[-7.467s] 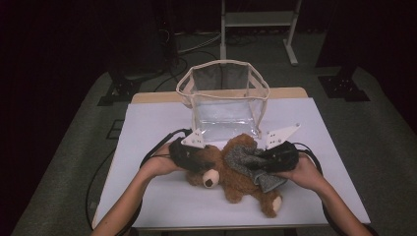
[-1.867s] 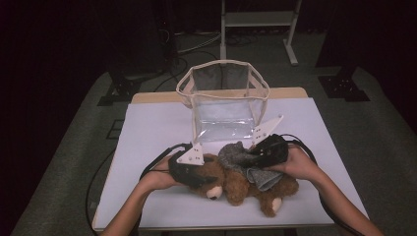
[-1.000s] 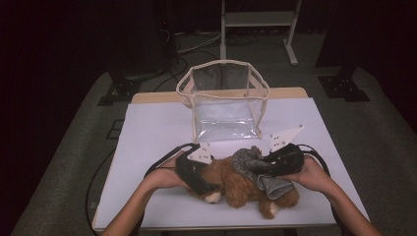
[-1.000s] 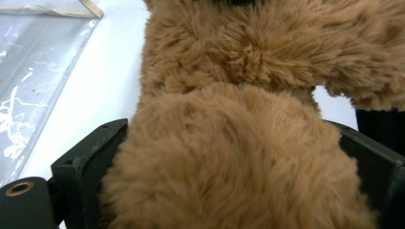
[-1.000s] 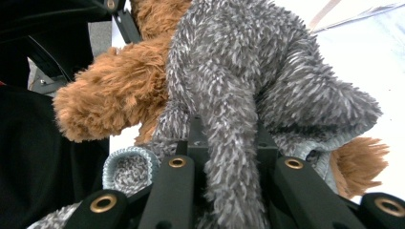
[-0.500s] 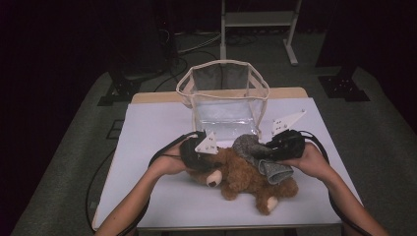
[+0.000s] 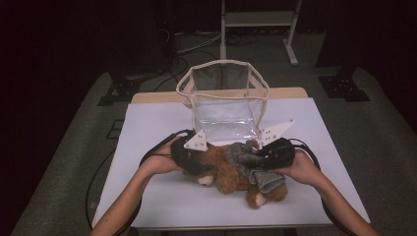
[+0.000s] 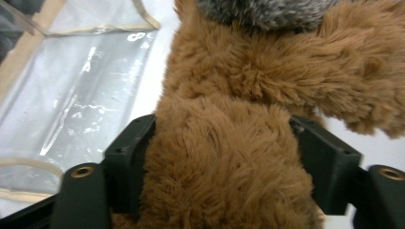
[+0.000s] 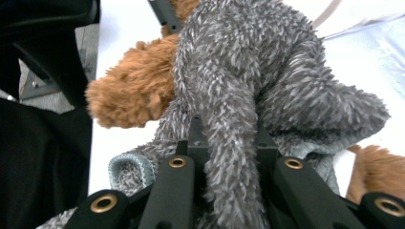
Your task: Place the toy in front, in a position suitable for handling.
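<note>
The left gripper (image 7: 196,156) sits at the left end of the bear (image 7: 231,169), and in the left gripper view its jaws straddle a thick brown furry part (image 8: 224,162), fur touching both inner faces; they have just been opening again after a squeeze, so the hold looks loose rather than firm, and I judge it a light clamp on the plush. The bear lies on the white table (image 7: 147,128), near the front edge, with its long axis running left to right and slightly toward the near right, where a pale foot (image 7: 259,199) points at the person. The grey garment (image 7: 253,167) wraps its middle and right side. The right gripper (image 7: 273,155) comes in from the right, and in the right gripper view its jaws are pressed together on a grey sleeve or fold (image 9: 234,143) of that garment. The clear bag (image 7: 223,101) stands just beyond the bear, on the far side, its open mouth up. So the two grippers hold opposite ends of the bear's long axis, the left on the body and the right on the cloth. Pulling apart along that axis would likely slide the garment, while the bag lies far of both hands, about equally near to each.
</note>
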Motion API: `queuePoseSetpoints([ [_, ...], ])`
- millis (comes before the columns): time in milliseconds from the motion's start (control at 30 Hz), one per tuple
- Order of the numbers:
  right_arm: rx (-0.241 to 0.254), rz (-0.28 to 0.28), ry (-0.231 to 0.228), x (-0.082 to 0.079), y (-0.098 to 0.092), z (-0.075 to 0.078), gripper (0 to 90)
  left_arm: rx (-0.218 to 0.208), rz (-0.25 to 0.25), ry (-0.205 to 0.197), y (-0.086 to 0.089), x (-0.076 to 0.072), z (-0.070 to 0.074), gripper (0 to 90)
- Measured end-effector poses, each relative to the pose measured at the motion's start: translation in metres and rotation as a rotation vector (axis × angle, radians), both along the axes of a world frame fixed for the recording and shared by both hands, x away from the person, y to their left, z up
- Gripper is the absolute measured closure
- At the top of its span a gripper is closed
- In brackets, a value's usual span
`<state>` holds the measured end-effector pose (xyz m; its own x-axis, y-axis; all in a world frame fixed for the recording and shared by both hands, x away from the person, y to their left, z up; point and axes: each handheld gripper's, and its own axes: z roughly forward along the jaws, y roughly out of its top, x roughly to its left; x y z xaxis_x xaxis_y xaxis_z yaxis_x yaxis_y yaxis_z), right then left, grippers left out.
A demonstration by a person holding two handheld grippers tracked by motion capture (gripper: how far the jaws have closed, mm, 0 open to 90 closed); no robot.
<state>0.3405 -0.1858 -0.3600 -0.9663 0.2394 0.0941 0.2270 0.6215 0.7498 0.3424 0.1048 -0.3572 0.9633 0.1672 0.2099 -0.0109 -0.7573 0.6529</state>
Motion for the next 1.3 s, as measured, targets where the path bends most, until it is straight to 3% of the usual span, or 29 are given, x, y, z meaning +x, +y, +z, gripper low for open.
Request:
queuePoseSetpoints([
  [67,-0.014,0.016,-0.006,-0.007,0.002,0.002,75.6,-0.003,-0.003,-0.004,0.002,-0.007,-0.004,31.7],
  [167,-0.023,0.039,-0.011,-0.009,0.002,0.01,75.5,-0.045,0.007,-0.001,0.007,-0.017,-0.011,33.6],
  [267,-0.006,0.016,-0.031,-0.001,-0.003,0.022,75.6,-0.063,0.001,0.004,0.012,-0.023,-0.014,35.0],
  [333,-0.005,-0.014,-0.036,0.007,-0.006,0.026,75.6,-0.054,-0.015,0.005,0.014,-0.028,-0.015,35.3],
  [467,0.004,-0.032,-0.01,0.018,-0.005,0.019,75.5,-0.041,-0.023,0.009,0.016,-0.033,-0.013,34.9],
  [600,0.005,-0.012,-0.007,0.008,0.002,0.007,75.5,-0.057,-0.018,0.018,0.016,-0.03,-0.007,28.9],
  [667,0.01,-0.007,-0.017,0.002,0.002,0.005,75.5,-0.087,-0.016,0.032,0.013,-0.029,-0.003,26.4],
  [833,0.02,-0.012,-0.034,-0.007,-0.002,0.003,75.4,-0.024,-0.008,0.051,0.002,-0.024,-0.011,27.1],
  [1100,0.041,-0.033,-0.003,-0.016,-0.024,0.002,75.3,-0.039,-0.024,0.08,0.009,-0.028,-0.015,33.2],
  [1300,0.041,-0.031,-0.028,-0.008,-0.014,0.014,75.3,-0.023,-0.038,0.067,0.011,-0.039,-0.013,33.5],
])
